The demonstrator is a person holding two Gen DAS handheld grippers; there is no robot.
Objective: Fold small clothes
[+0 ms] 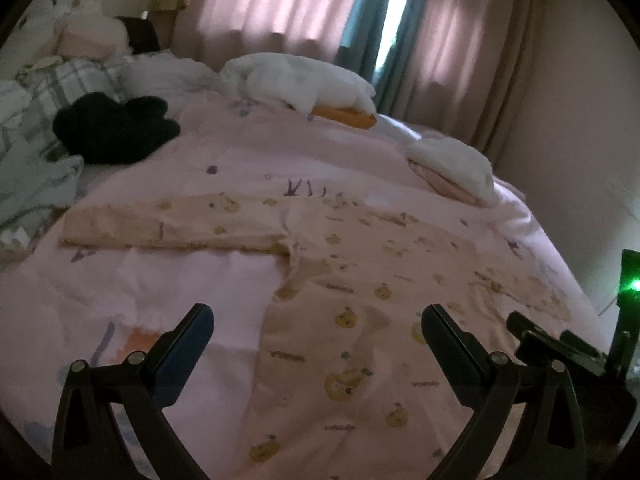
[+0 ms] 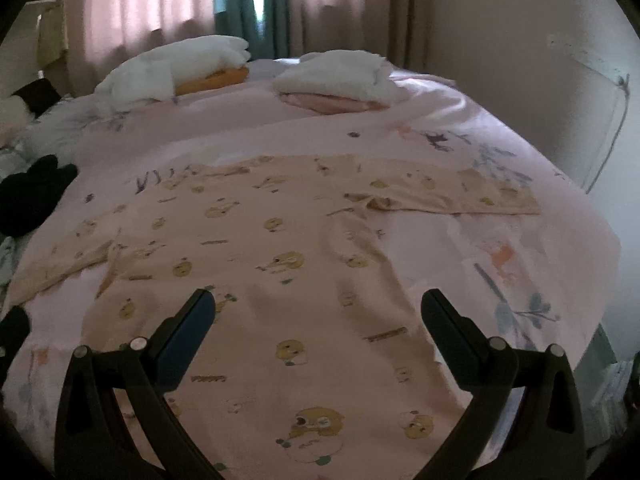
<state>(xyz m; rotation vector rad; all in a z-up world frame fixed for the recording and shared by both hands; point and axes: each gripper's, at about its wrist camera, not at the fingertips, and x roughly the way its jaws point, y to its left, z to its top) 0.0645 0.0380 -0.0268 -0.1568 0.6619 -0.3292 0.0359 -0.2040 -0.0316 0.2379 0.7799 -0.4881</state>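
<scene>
The shirt (image 2: 280, 264) lies flat beneath and ahead of both released tongs: left gripper (image 1: 318, 322), right gripper (image 2: 318, 306).

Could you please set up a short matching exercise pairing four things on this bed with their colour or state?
Things:
1. long-sleeved peach shirt with a yellow cartoon print
2. fluffy black garment
3. left gripper
4. folded white fleece stack on an orange piece

States:
A. open, holding nothing
B. spread flat, sleeves out
C. crumpled near the plaid pillow
D. far side, by the curtains

Pairs: 1-B, 2-C, 3-A, 4-D
</scene>
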